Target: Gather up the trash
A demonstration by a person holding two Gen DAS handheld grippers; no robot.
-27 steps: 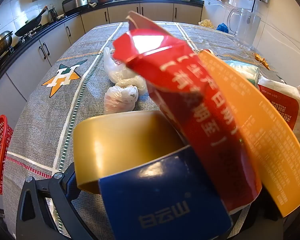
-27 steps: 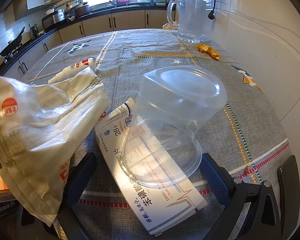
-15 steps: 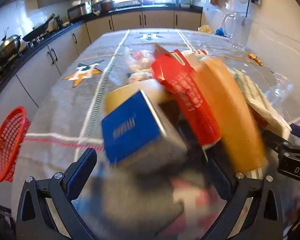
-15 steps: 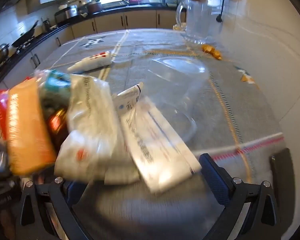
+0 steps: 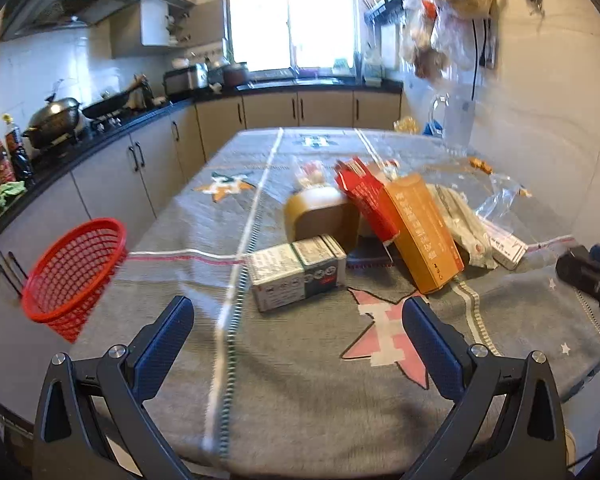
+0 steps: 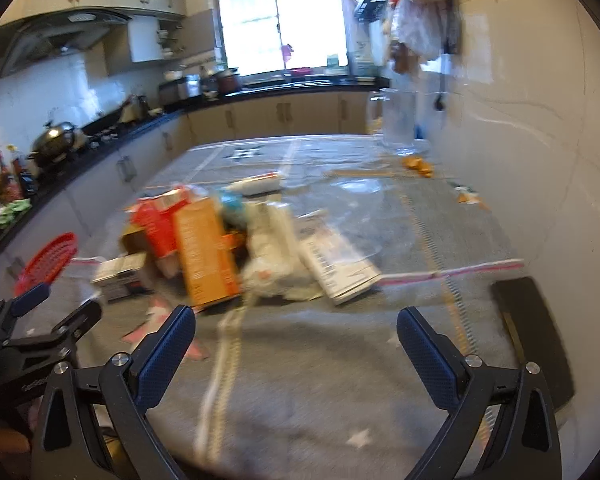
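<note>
Both grippers (image 5: 298, 334) (image 6: 296, 338) gape — trash pile (image 5: 380, 224) probably untouched.

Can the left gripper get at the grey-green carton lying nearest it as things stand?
Probably yes. The left gripper has its jaws wide open and empty, and only bare tablecloth lies between it and the grey-green carton; the orange box leans off to the carton's right.

The bench (image 5: 300, 380) is covered by a grey star-patterned cloth. Gathered at its middle are a small grey box (image 5: 298, 276), an orange carton (image 5: 424, 232), a red carton (image 5: 364, 204), a tape roll (image 5: 320, 216) and crumpled wrappers (image 5: 460, 220). A clear jug (image 6: 398, 124) is set at the far end.
</note>
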